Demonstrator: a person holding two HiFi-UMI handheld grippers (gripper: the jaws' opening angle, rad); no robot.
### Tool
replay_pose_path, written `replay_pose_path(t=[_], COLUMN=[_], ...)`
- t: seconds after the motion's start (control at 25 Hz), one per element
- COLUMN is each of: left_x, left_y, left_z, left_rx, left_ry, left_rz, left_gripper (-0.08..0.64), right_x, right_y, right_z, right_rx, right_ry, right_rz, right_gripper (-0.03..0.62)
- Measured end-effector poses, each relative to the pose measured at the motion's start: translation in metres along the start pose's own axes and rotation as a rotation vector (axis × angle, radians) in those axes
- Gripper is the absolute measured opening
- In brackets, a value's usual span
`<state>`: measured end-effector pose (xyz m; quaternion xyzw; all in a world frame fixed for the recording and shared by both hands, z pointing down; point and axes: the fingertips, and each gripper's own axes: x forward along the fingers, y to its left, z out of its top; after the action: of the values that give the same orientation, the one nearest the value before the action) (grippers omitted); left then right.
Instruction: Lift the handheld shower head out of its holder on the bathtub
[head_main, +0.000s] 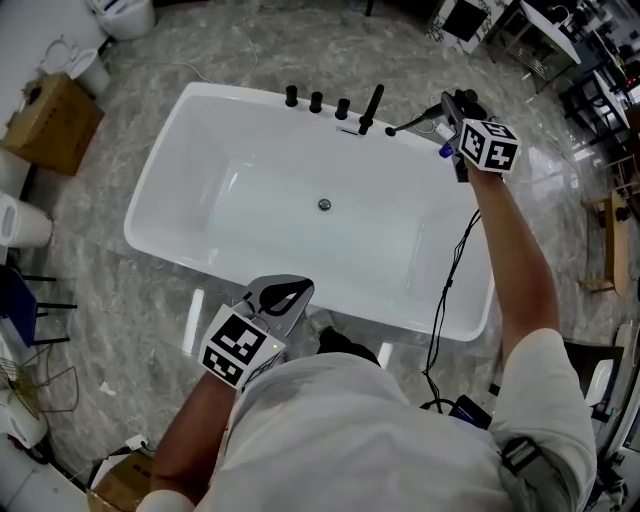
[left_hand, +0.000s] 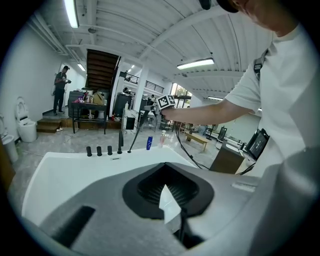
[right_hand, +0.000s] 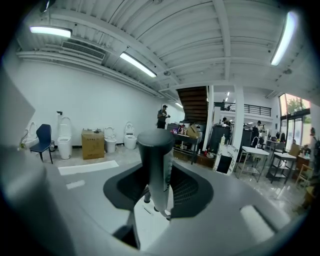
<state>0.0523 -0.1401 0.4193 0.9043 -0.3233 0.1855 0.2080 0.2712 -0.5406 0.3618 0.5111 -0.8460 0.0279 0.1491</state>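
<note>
Right gripper holds the shower head by its dark handle. The jaws are part-closed and press it from both sides, out over the far right corner of the tub. The wand slants from the gripper down toward the rim near the spout. Whether its low end is fully clear of the holder can't be told. Left gripper hangs at the near rim, jaws together, nothing btwn them.

Best approach, as judged: lift along the wand's own line, up & out, not sideways. That way the end doesn't lever against the holder or knock the spout just beside it. The clamp wants to be firm, since the smooth round handle could twist or slip. Any hose below will prob. drag, so a slow raise is safer.

Room: open air above & to the right of the corner. Tight spots are the spout, the three knobs along the far rim, and the gripper's own cable draped across the right rim.
</note>
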Motion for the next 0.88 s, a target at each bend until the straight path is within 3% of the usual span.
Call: replay_pose_path(t=[0.88], left_x=[-0.072], left_y=[-0.04], left_z=[-0.031], left_rx=[0.042], left_ry=[-0.055], left_rz=[-0.028], left_gripper=[0.006], right_x=[-0.129], right_y=[0.069], right_z=[0.087], right_rx=[-0.071], right_ry=[-0.138], right_rz=[-0.017], right_gripper=[0.141])
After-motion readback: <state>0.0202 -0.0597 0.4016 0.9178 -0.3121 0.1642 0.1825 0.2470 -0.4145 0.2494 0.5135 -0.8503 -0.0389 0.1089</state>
